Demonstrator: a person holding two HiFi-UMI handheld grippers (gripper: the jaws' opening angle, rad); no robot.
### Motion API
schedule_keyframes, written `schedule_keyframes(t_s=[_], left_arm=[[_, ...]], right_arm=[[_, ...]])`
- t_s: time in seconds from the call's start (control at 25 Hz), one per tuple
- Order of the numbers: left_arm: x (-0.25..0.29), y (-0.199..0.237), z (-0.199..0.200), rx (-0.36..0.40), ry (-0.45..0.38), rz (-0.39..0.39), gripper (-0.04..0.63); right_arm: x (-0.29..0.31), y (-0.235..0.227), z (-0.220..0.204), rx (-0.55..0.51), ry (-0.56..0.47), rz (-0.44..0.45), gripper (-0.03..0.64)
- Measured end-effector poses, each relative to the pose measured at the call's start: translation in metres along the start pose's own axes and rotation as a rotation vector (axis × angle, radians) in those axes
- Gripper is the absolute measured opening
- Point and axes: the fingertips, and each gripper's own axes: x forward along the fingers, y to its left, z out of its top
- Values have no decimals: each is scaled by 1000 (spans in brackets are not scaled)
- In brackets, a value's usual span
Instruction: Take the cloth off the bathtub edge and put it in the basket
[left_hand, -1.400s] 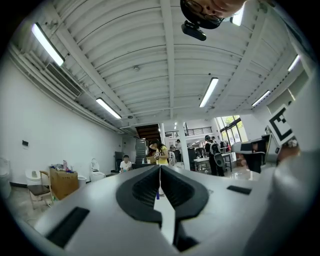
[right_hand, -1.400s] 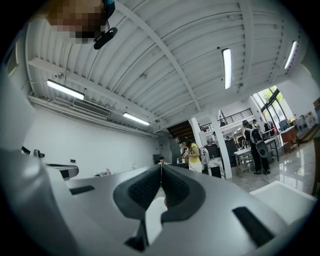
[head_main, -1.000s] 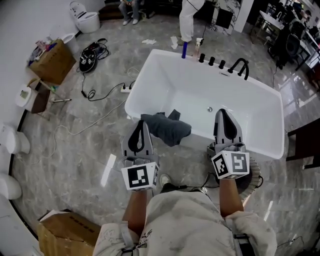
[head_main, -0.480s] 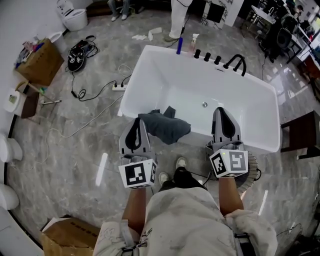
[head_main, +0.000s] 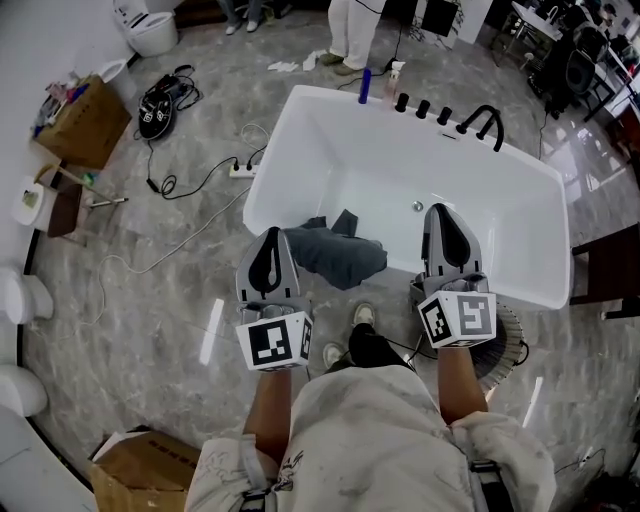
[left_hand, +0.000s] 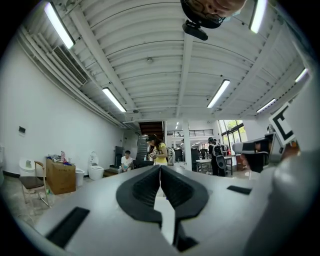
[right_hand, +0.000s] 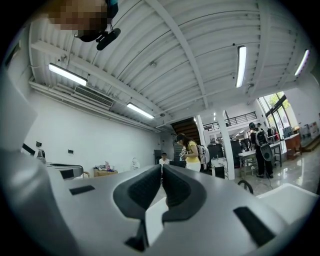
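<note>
A dark grey cloth (head_main: 335, 256) hangs crumpled over the near rim of the white bathtub (head_main: 300, 135). My left gripper (head_main: 270, 234) is shut and empty, held level just left of the cloth above the floor. The right gripper (head_main: 441, 209) is shut and empty too, its tips over the tub's near rim, right of the cloth. A round woven basket (head_main: 508, 338) stands on the floor under my right hand, mostly hidden. Both gripper views look level across the room past shut jaws, left gripper (left_hand: 160, 167) and right gripper (right_hand: 161, 167); neither shows the cloth.
Black taps (head_main: 480, 124) and bottles (head_main: 367, 86) line the tub's far rim. Cables and a power strip (head_main: 240, 171) lie on the floor to the left, by a cardboard box (head_main: 85, 120). Another box (head_main: 140, 468) sits near left. A dark table (head_main: 612, 272) stands right. A person (head_main: 345, 30) stands beyond the tub.
Both grippers have moved a little forward toward the tub, still shut. My feet now show below them. The cloth has not moved.
</note>
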Motion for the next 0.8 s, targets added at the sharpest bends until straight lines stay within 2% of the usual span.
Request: schedule_keyframes(t_s=[0.36,0.8], left_arm=[[68,-31,1,78,13,2,5],[135,-64,-12,118,58,58,5]], right_arm=[[53,-61,-22,66,20,0,-11],[112,-129,-43,123,49,51,-11]])
